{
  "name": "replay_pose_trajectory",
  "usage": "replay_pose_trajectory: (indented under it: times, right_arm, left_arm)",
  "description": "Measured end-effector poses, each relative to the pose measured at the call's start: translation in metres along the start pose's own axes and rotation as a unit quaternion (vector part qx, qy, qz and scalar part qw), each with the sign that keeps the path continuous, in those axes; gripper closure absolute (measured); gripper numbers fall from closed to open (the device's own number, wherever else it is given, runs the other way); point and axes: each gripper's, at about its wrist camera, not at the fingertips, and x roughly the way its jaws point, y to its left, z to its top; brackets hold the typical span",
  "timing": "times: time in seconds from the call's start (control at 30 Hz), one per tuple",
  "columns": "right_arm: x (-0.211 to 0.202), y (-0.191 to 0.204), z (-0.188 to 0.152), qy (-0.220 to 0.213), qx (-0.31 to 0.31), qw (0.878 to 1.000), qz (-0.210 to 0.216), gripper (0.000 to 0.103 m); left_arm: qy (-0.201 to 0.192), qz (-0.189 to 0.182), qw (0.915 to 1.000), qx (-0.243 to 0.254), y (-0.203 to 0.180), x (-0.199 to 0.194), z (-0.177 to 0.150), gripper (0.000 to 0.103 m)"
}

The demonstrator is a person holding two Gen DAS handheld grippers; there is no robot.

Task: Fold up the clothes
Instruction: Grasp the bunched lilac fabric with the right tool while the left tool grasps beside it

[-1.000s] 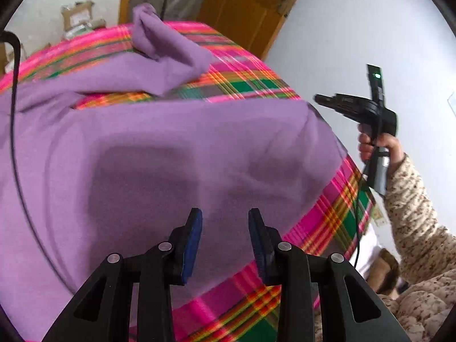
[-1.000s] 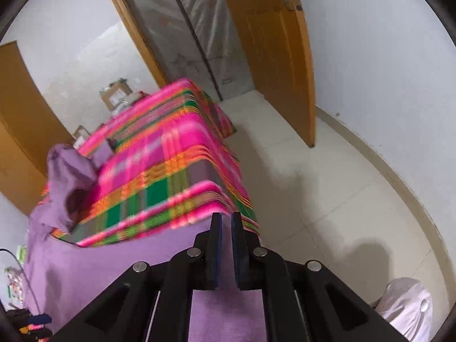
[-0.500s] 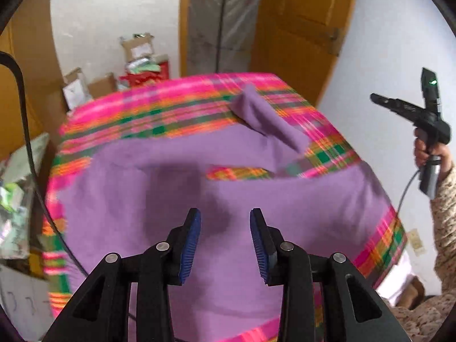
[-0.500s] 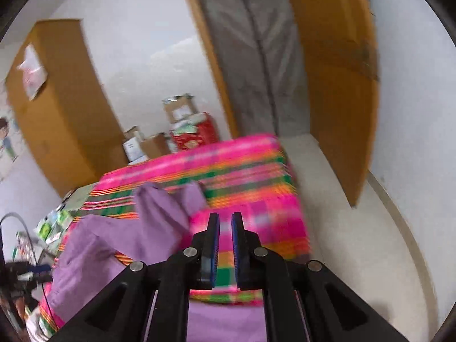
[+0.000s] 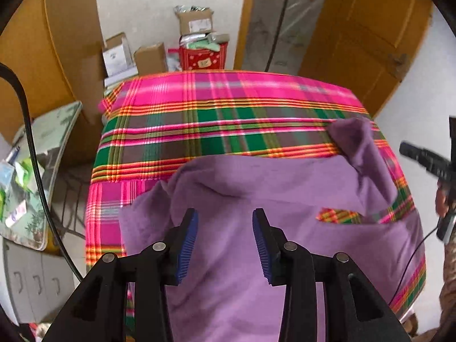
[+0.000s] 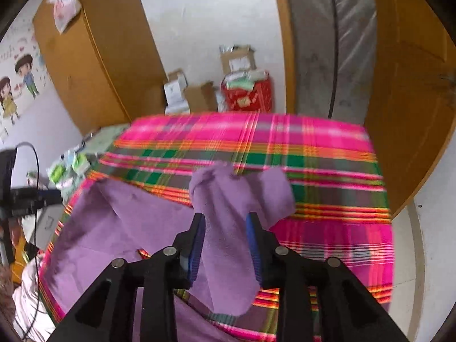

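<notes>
A purple garment lies spread over a table with a pink, green and orange plaid cloth. One sleeve lies crumpled toward the far right. My left gripper hovers above the garment's left part. Its jaws are opening and nothing is pressed between them. In the right wrist view my right gripper hangs over that sleeve. Its jaws are opening, and the sleeve shows in the gap between the pads, not pinched. Each gripper shows at the edge of the other's view: right gripper, left gripper.
Cardboard boxes and a red bag stand on the floor beyond the table. A wooden door is at the back right, a wooden cabinet at the left. A low side table holds small packets. A black cable hangs at the left.
Both views have swung across the table toward its far side. The right gripper's jaws, shut before, now stand apart over the sleeve. The left jaws have widened a little.
</notes>
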Motion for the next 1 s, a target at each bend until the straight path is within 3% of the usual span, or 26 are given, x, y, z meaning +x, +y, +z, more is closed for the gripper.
replay_pose_trajectory:
  times: [0.3,0.47,0.67,0.7,0.77,1.0]
  right_arm:
    - [0.054,0.006,-0.01,0.046,-0.041,0.998,0.007,0.06]
    - [0.073,0.001,-0.012,0.067,-0.034,0.997,0.016,0.06]
    - [0.079,-0.004,-0.011,0.066,-0.039,0.997,0.022,0.088]
    - [0.078,-0.004,-0.011,0.063,-0.042,0.997,0.023,0.091]
    - [0.076,-0.004,-0.009,0.055,-0.047,0.997,0.027,0.093]
    - [0.053,-0.023,0.004,-0.005,-0.007,1.0,0.024,0.094]
  left_arm:
    - [0.026,0.013,0.998,0.056,-0.006,0.063,0.026,0.061]
    - [0.057,-0.003,0.9965,0.062,-0.008,0.095,0.032,0.061]
    - [0.072,-0.009,0.9956,0.058,-0.006,0.116,0.032,0.061]
    - [0.073,-0.01,0.9956,0.058,-0.007,0.119,0.032,0.064]
    - [0.071,-0.012,0.9956,0.06,-0.007,0.121,0.033,0.082]
    - [0.057,-0.028,0.9974,0.035,0.001,0.118,0.034,0.095]
